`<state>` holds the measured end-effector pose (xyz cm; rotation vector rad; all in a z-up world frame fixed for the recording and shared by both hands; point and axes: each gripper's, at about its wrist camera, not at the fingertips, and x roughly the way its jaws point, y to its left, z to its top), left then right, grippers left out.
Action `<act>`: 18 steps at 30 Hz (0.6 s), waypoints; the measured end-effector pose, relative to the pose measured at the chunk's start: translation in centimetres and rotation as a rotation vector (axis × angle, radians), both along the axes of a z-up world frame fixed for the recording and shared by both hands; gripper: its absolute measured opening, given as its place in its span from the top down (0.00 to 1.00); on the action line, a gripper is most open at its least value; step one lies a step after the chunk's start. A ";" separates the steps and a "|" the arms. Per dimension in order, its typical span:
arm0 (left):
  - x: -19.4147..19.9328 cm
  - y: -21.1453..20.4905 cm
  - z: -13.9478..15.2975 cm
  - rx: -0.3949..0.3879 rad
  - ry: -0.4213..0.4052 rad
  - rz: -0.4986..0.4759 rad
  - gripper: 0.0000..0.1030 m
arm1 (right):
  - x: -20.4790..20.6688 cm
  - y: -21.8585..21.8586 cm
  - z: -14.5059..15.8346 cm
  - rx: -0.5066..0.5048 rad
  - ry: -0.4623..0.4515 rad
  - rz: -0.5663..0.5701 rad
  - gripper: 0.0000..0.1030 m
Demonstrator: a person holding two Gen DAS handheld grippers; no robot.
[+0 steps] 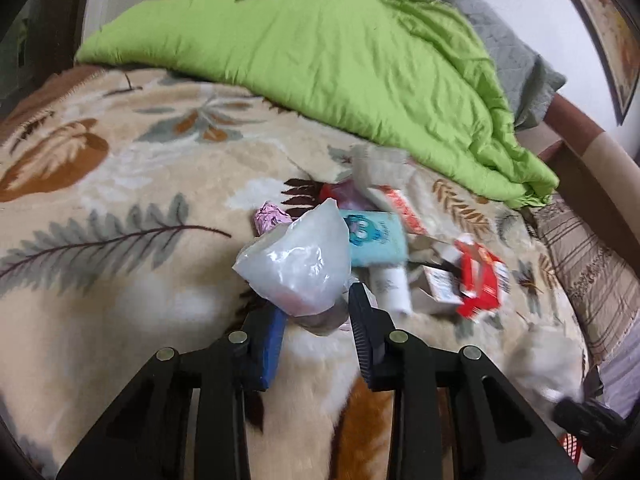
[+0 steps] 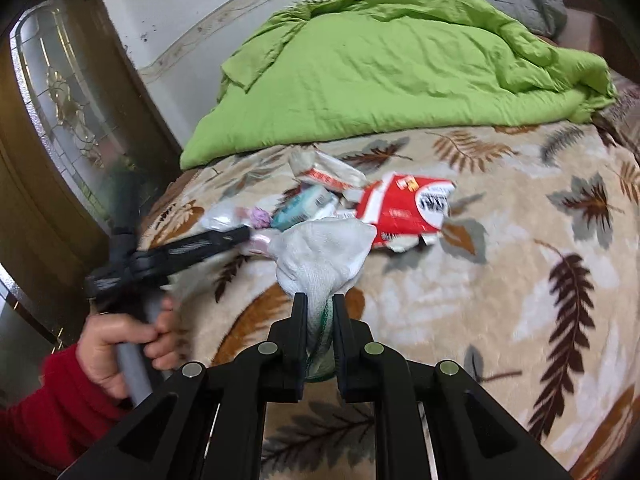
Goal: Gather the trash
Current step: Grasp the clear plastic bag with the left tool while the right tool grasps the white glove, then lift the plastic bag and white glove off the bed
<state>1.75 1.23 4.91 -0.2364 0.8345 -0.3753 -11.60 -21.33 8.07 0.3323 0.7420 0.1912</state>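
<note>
A pile of trash lies on the leaf-patterned blanket (image 1: 100, 264): a torn red-and-white carton (image 1: 480, 280) (image 2: 404, 208), a light blue packet (image 1: 376, 240) (image 2: 304, 204), a crumpled pink wrapper (image 1: 270, 218) (image 2: 259, 217) and a white tube (image 1: 392, 286). My left gripper (image 1: 318, 312) holds a clear plastic bag (image 1: 300, 260) between its jaws, above the blanket. My right gripper (image 2: 319, 304) is shut on a white cloth (image 2: 324, 256), lifted just in front of the pile. The left gripper also shows in the right wrist view (image 2: 240, 236), its tip at the pile.
A crumpled green quilt (image 1: 328, 64) (image 2: 392, 68) covers the back of the bed, with a grey pillow (image 1: 516, 64) behind it. A wooden door with frosted glass (image 2: 68, 112) stands at the left. A striped cushion (image 1: 588, 280) lies at the bed's right edge.
</note>
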 end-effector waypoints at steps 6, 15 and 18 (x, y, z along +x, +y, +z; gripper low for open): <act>-6.3 0.4 2.1 0.037 -0.083 -0.022 0.71 | -1.8 0.2 -0.9 -0.001 -0.015 -0.023 0.88; -14.6 -1.2 2.5 0.135 -0.184 -0.052 0.71 | -3.9 0.4 -1.9 -0.006 -0.021 -0.030 0.88; -15.8 -1.9 2.5 0.140 -0.179 -0.083 0.71 | -4.8 0.3 -1.4 -0.010 -0.036 -0.035 0.88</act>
